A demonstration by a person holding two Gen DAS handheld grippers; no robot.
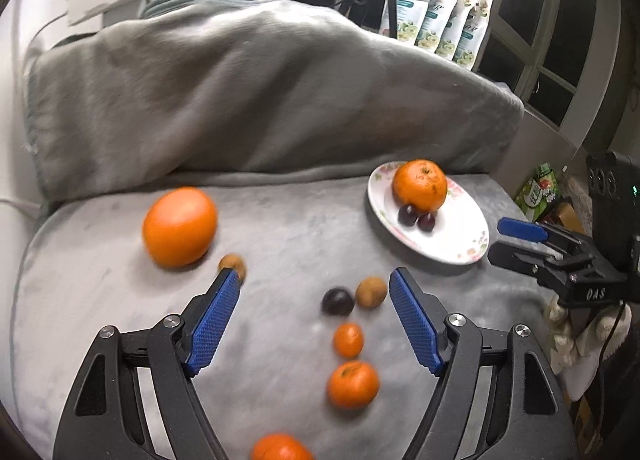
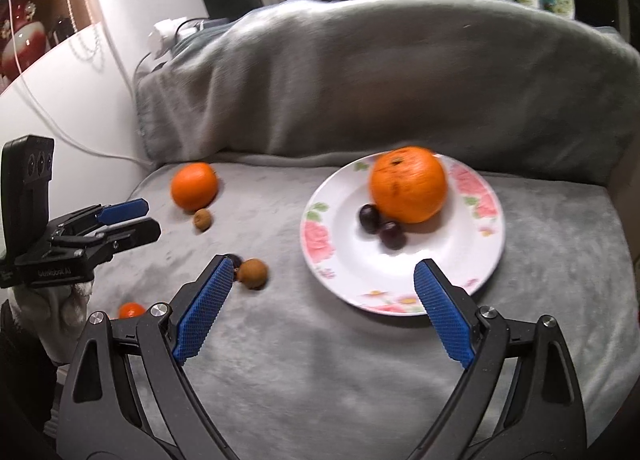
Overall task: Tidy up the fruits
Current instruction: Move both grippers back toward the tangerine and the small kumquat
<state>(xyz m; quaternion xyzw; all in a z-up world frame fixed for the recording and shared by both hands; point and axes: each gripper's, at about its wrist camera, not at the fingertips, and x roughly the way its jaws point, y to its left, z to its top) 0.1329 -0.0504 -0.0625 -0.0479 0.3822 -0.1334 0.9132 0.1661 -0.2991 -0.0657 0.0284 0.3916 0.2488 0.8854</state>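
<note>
A white flowered plate (image 1: 460, 236) (image 2: 344, 244) on the grey blanket holds a large orange (image 1: 419, 184) (image 2: 408, 183) and two dark plums (image 1: 408, 215) (image 2: 369, 218). Loose on the blanket lie a big orange (image 1: 180, 225) (image 2: 194, 185), two brown round fruits (image 1: 371, 292) (image 2: 253, 273), a dark plum (image 1: 338, 301) and three small tangerines (image 1: 353, 384). My left gripper (image 1: 314, 284) is open and empty above the loose fruit. My right gripper (image 2: 322, 272) is open and empty in front of the plate.
A bulky grey blanket-covered backrest (image 1: 260, 91) rises behind the seat. Pouches (image 1: 436, 23) stand by the dark window. A white wall and cables (image 2: 80, 139) are at the left. The seat edge drops off at the right (image 1: 528, 292).
</note>
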